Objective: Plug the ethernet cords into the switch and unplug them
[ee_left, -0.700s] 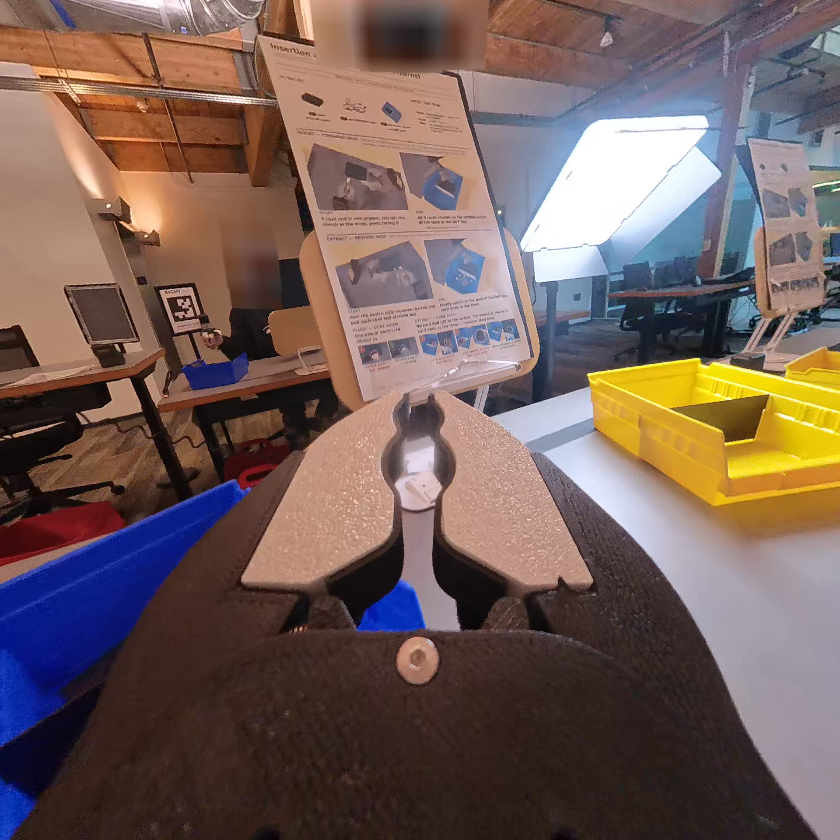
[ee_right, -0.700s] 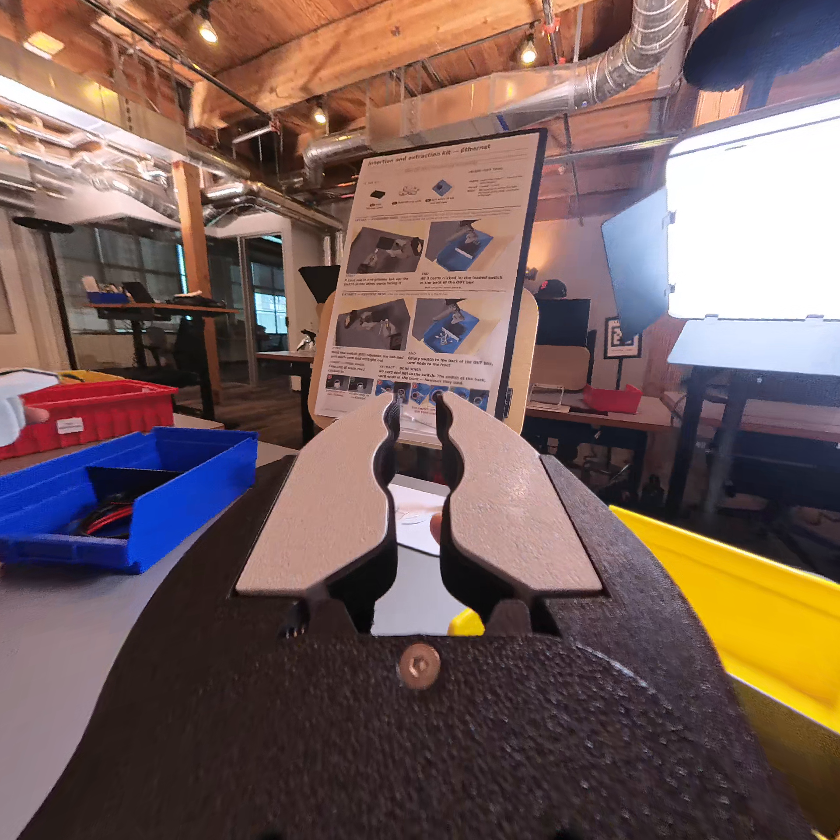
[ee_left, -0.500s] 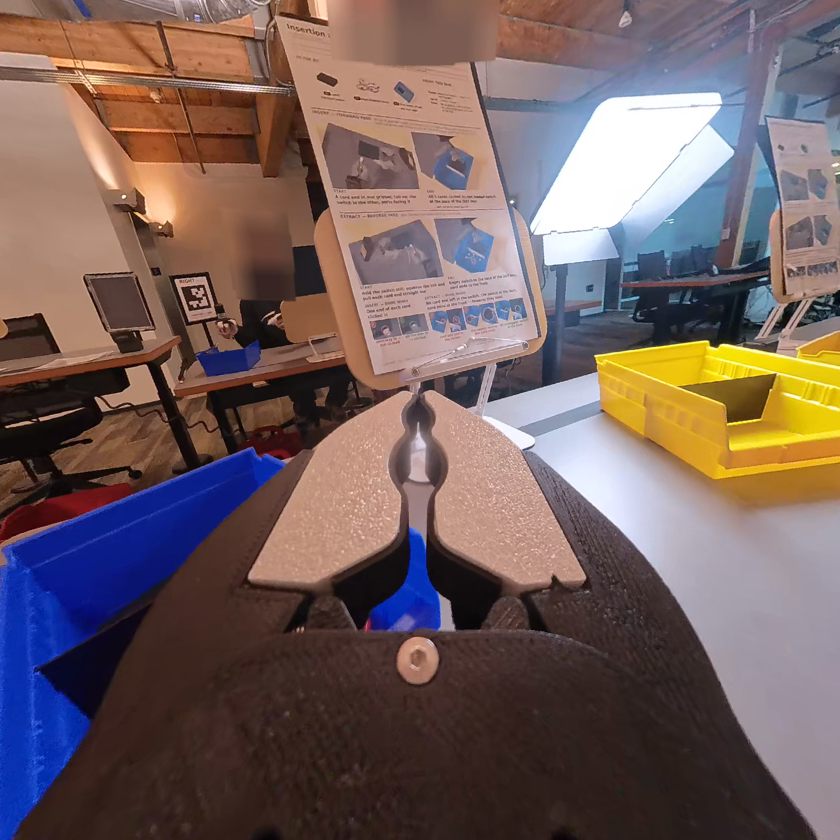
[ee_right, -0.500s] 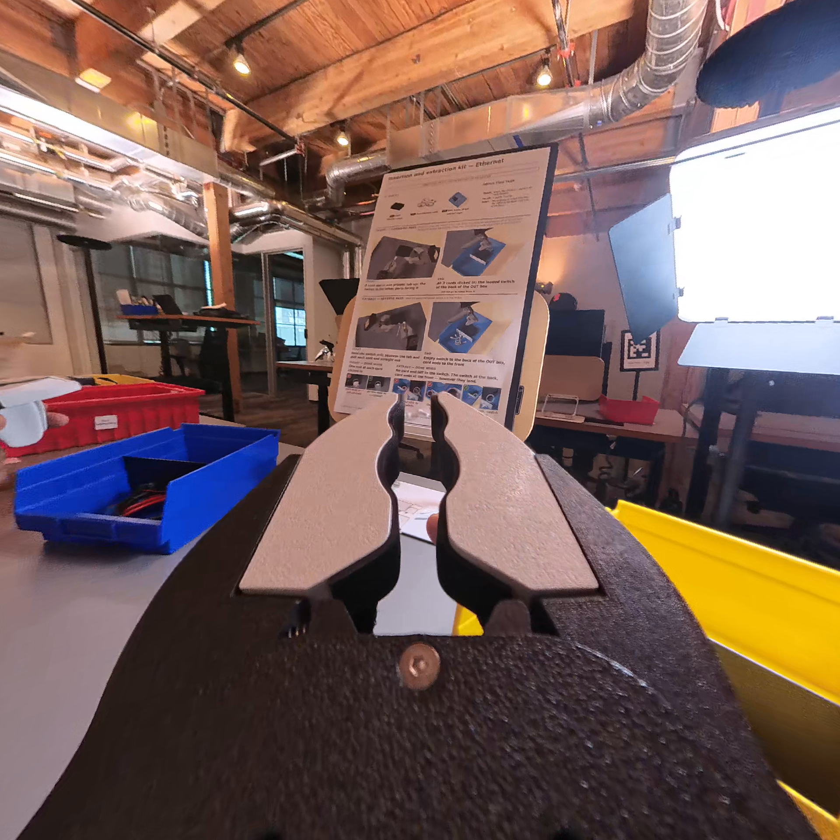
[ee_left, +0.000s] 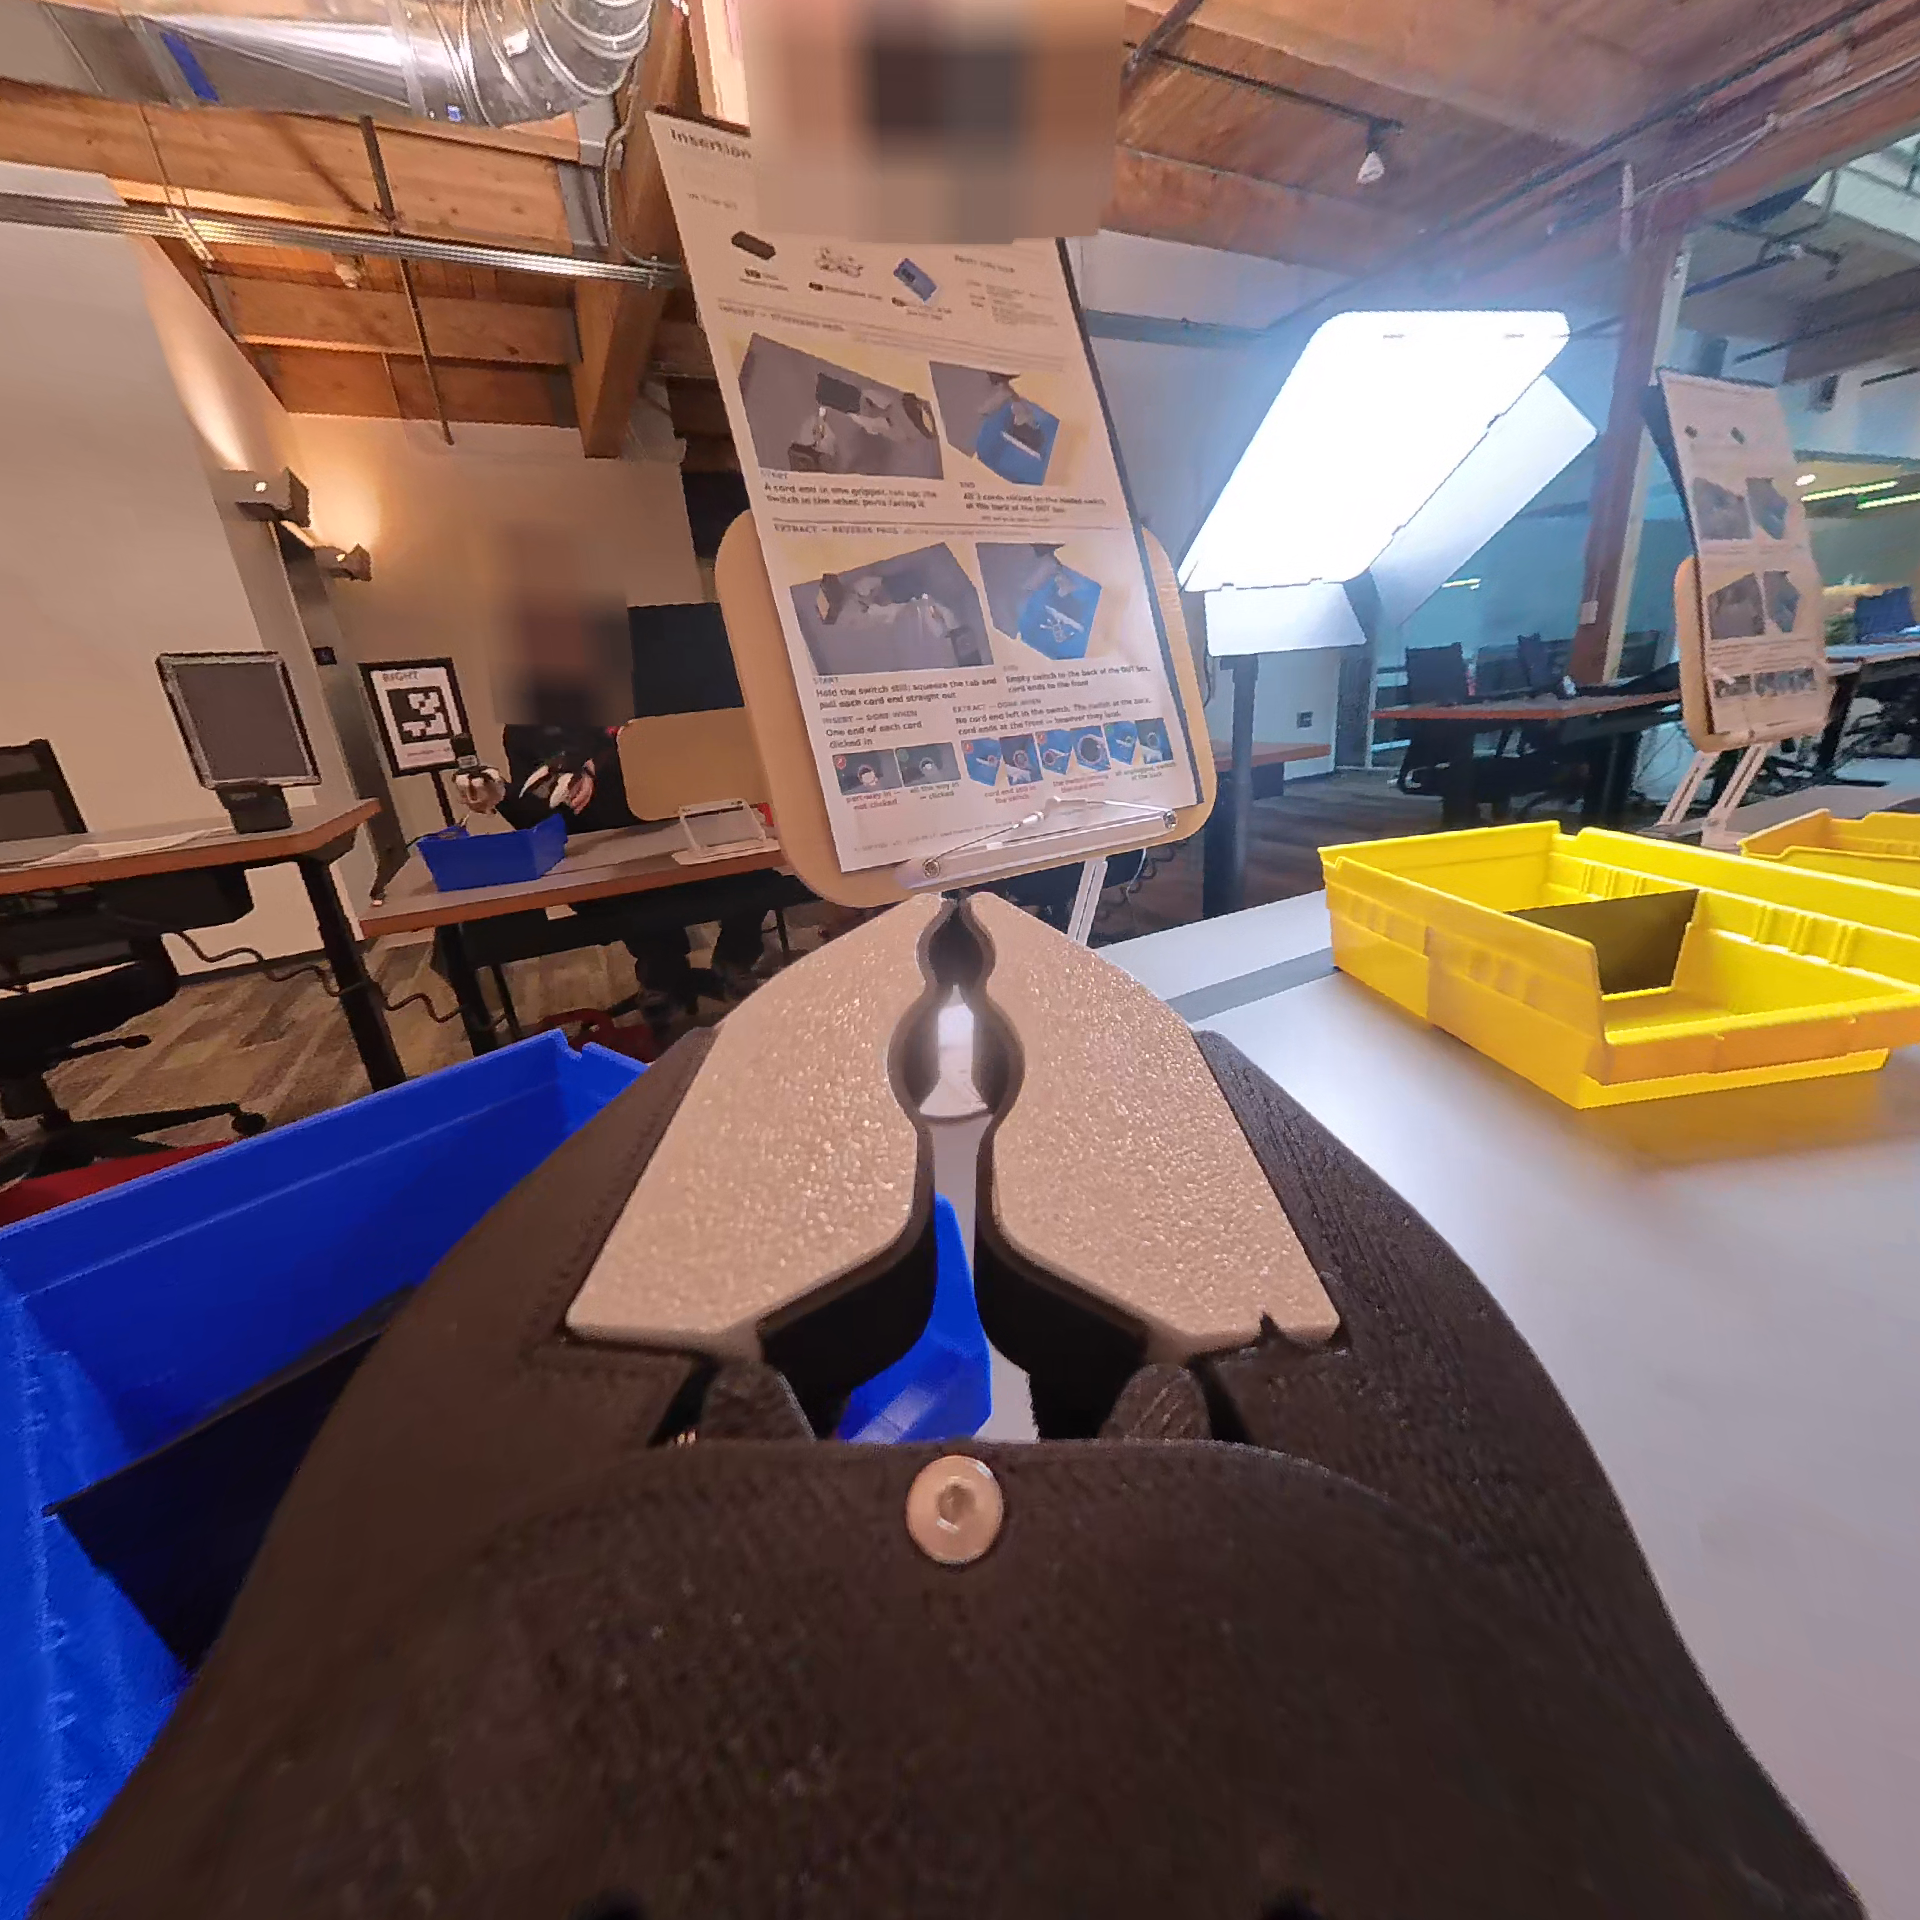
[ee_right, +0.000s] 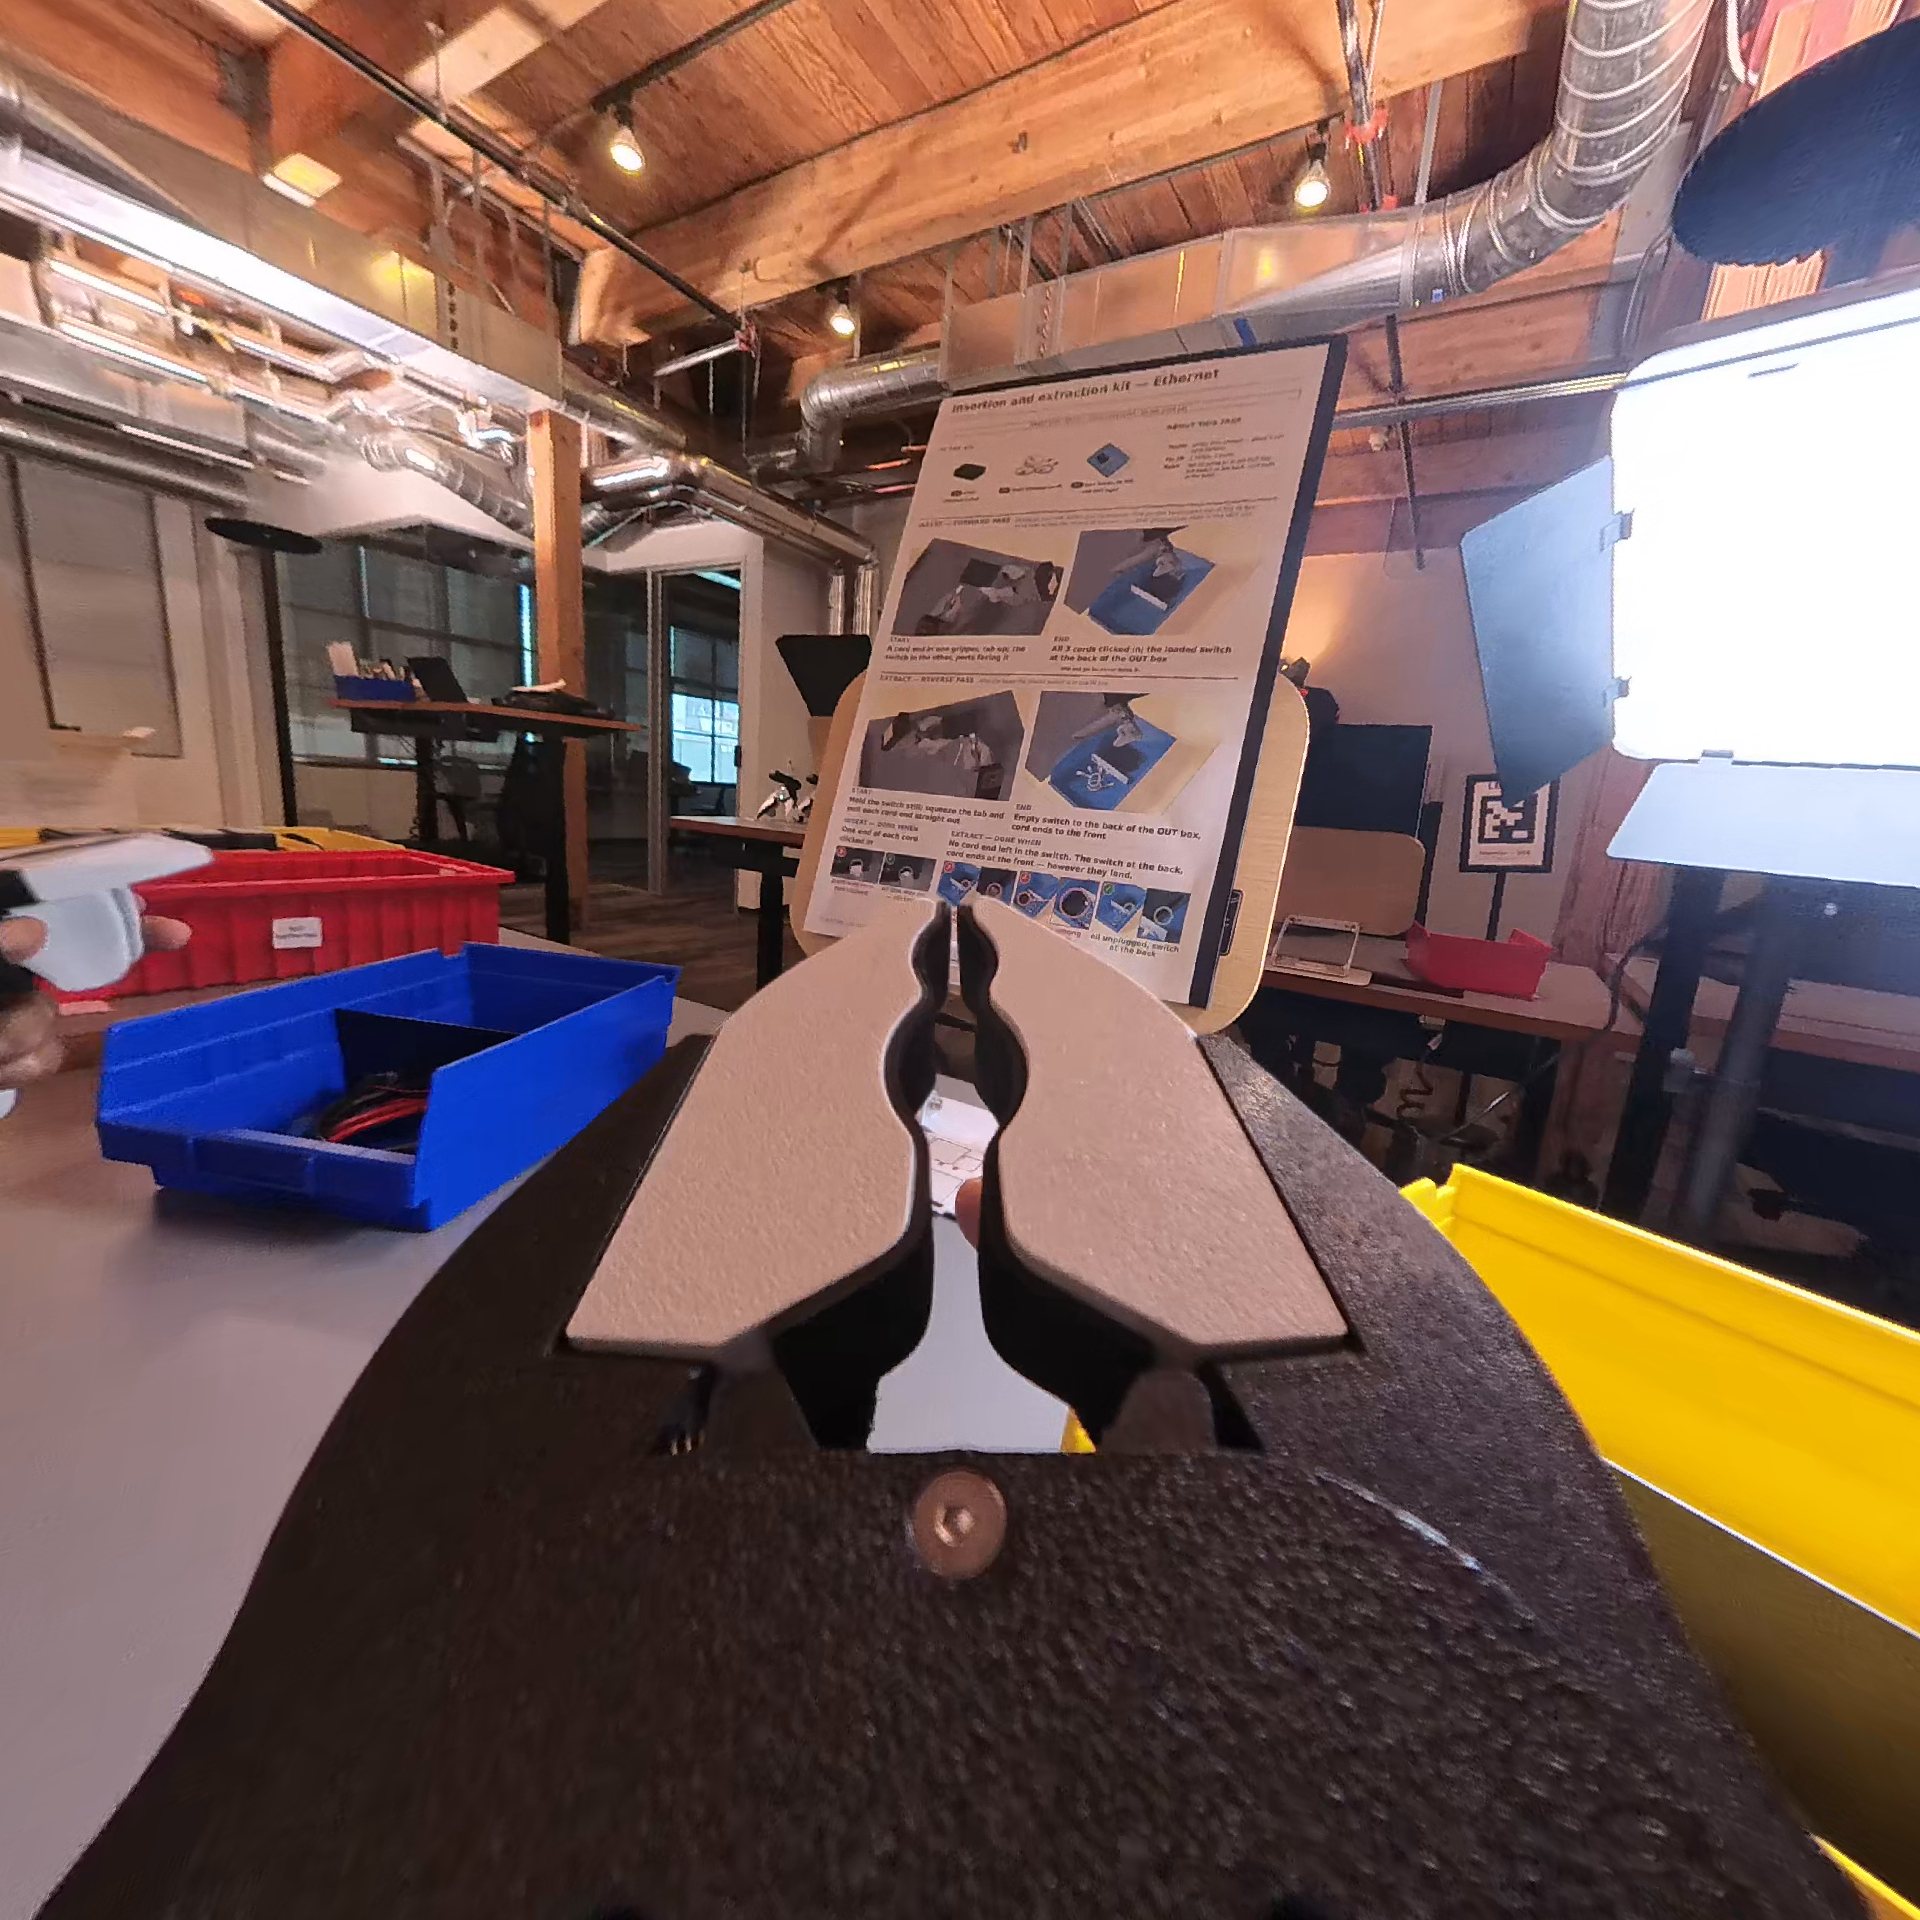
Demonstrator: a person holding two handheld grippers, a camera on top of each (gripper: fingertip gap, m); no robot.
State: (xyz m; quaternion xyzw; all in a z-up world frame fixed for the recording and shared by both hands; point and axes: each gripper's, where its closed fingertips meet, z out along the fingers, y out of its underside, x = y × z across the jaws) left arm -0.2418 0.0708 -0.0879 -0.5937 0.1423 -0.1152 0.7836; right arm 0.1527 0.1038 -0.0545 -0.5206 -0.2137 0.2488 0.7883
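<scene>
My left gripper (ee_left: 956, 912) is shut and empty, held above the near right corner of a blue bin (ee_left: 208, 1226). My right gripper (ee_right: 951, 920) is shut with only a thin slit between the tips, and holds nothing. It hovers over the grey table (ee_right: 156, 1403) beside a yellow bin (ee_right: 1683, 1382). In the right wrist view the blue bin (ee_right: 520, 1101) stands to the left with red and black cords (ee_right: 364, 1112) in its front compartment. I cannot see the switch in either view.
An instruction sheet on a wooden stand (ee_left: 935, 582) rises at the table's far edge, straight ahead of both grippers. A yellow bin with a black divider (ee_left: 1600, 966) stands right. A red bin (ee_right: 312, 914) sits behind the blue one. A hand holding a white device (ee_right: 83, 904) shows at the left edge. My right fingertips sit around 40 centimeters from my left ones.
Both grippers have closed: the left from a small gap to shut, the right from a clear gap to a slit. The left has shifted further over the blue bin.
</scene>
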